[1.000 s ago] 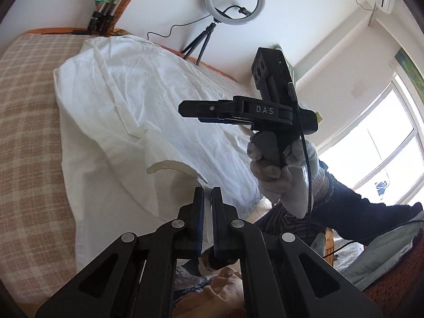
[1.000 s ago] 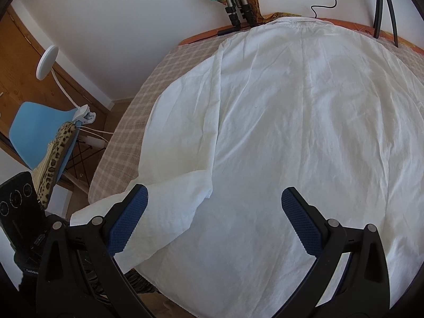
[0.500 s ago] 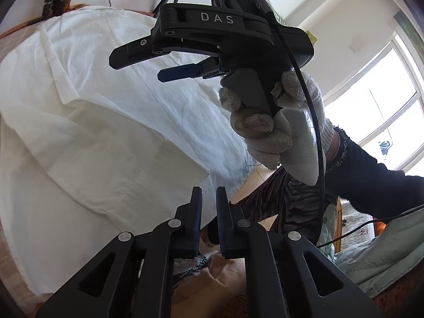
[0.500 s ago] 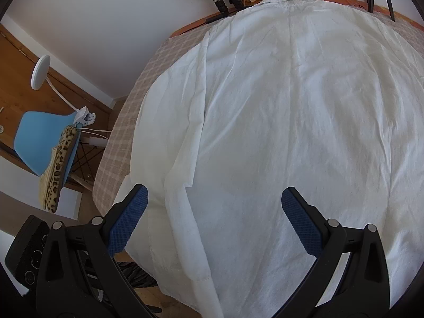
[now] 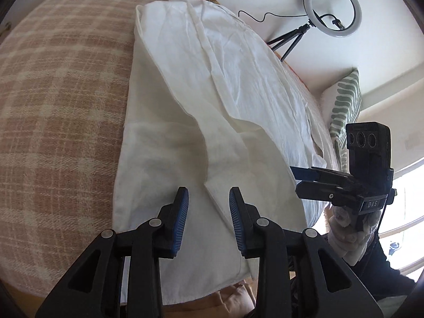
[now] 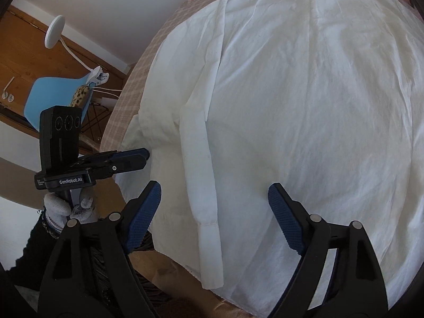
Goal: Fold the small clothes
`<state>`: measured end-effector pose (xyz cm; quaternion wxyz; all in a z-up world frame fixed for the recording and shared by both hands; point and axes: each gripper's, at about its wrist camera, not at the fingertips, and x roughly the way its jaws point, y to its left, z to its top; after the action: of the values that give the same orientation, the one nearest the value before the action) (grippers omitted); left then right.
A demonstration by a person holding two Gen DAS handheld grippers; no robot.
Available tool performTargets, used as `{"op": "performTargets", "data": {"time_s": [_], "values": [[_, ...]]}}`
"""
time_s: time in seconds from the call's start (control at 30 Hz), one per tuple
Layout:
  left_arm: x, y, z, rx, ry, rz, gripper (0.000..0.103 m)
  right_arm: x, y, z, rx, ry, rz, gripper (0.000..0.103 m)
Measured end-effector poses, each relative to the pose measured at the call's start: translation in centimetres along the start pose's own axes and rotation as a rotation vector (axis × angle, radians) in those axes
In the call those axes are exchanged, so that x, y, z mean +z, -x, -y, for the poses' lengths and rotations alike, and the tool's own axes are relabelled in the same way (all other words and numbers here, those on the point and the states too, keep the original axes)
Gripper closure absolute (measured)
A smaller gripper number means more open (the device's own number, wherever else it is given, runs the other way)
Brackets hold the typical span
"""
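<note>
A white long-sleeved shirt [image 5: 212, 84] lies spread on a checked bed cover [image 5: 58, 106]; it fills the right wrist view [image 6: 304, 106]. One sleeve [image 6: 204, 185] is folded in over the body, its cuff near the bed's front edge. My left gripper [image 5: 208, 212] is open and empty just above the sleeve's cuff end; it also shows in the right wrist view [image 6: 132, 156] at the shirt's left edge. My right gripper [image 6: 214, 212] is open and empty over the sleeve and shirt; in the left wrist view [image 5: 318, 177] it hovers by the shirt's right edge.
A ring light on a tripod [image 5: 331, 10] stands behind the bed. A green-patterned pillow [image 5: 344, 106] lies at the far right. A blue chair [image 6: 58, 98] and a white lamp [image 6: 54, 30] stand left of the bed. The bed's front edge is close below both grippers.
My left gripper has opened, letting go of the sleeve, which now lies folded over the shirt body. The left gripper swung left and down over the shirt; the right gripper stayed open.
</note>
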<state>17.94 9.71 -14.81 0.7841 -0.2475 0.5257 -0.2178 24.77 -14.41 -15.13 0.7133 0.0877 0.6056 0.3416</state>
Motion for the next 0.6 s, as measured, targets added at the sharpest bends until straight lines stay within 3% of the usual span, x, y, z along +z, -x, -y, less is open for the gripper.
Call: {"op": "performTargets", "data": {"time_s": [0.03,0.07,0.1,0.17,0.2,0.33,0.43,0.53,0.6], "values": [[0.1,0.0,0.0,-0.013,0.004,0.01,0.073,0.0,-0.1,0.0,0.008,-0.004,0.003,0.032],[0.1,-0.1,0.0,-0.039,0.012,0.016,0.075,0.0,-0.4,0.0,0.028,-0.01,-0.01,0.045],[0.2,-0.2,-0.1,-0.051,0.018,0.018,0.08,-0.1,-0.9,0.1,0.068,-0.033,-0.031,0.063],[0.2,-0.3,0.1,-0.041,0.0,0.014,0.099,-0.2,-1.8,0.5,0.143,-0.099,-0.06,0.081],[0.5,-0.3,0.6,-0.037,-0.003,0.022,0.098,-0.3,-2.2,0.6,0.176,-0.128,-0.065,0.085],[1.0,2.2,1.3,-0.047,-0.033,0.091,0.099,-0.6,-3.2,-0.5,0.384,-0.22,-0.063,0.087],[0.8,4.6,0.9,-0.038,-0.037,0.149,0.1,-0.8,-3.2,-2.7,0.491,-0.205,-0.036,0.088],[0.5,5.5,-0.3,-0.016,-0.003,0.192,0.1,-0.9,-2.8,-4.0,0.414,-0.153,-0.014,0.088],[0.3,4.4,-0.8,-0.027,0.033,0.153,0.097,-1.0,-2.9,-3.5,0.416,-0.178,-0.015,0.088]]}}
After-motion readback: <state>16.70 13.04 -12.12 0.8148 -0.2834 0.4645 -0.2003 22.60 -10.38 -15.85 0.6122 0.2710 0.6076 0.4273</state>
